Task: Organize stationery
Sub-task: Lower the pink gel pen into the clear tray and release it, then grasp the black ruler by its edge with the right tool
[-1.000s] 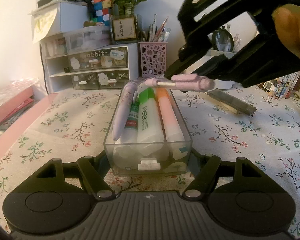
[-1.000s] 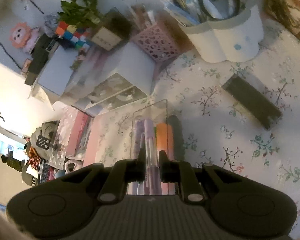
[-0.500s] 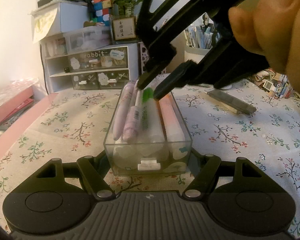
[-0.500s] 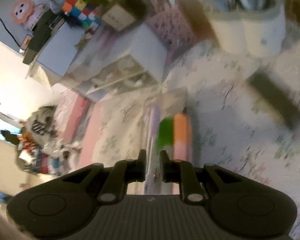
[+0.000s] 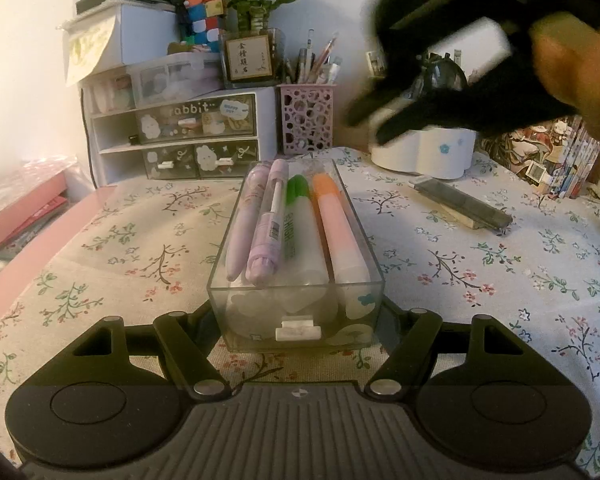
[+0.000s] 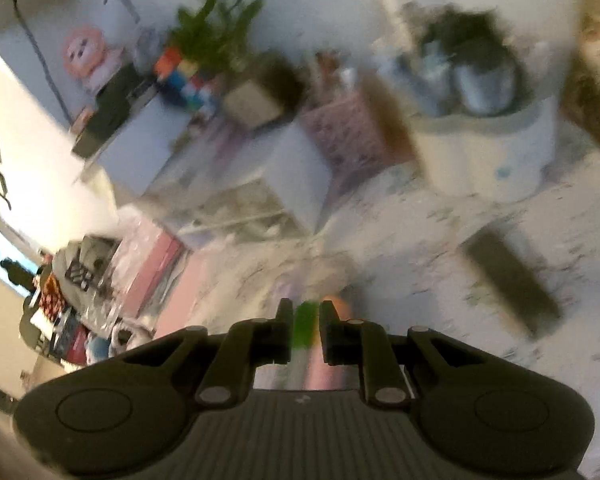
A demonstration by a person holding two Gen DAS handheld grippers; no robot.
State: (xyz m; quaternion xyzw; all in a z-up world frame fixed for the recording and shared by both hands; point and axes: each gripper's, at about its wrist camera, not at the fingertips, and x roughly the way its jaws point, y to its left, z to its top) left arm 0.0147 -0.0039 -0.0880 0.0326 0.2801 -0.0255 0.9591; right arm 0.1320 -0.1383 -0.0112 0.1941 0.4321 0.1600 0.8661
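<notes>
At the near edge of the floral worktop [image 5: 500,280], the left gripper [image 5: 296,320] is clamping the clear tray [image 5: 364,280], pens and highlighters lying inside. The tray is best held steady. Farther off, the right gripper [image 6: 305,330] is hovering empty, jaws nearly closed; next it probably needs to pick up the dark case [image 5: 464,204] lying far right, lifting it level.

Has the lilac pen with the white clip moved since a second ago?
Yes. The lilac pen was held crosswise above the far end of the clear box; now it lies lengthwise inside, between the other lilac pen and the green highlighter.
</notes>
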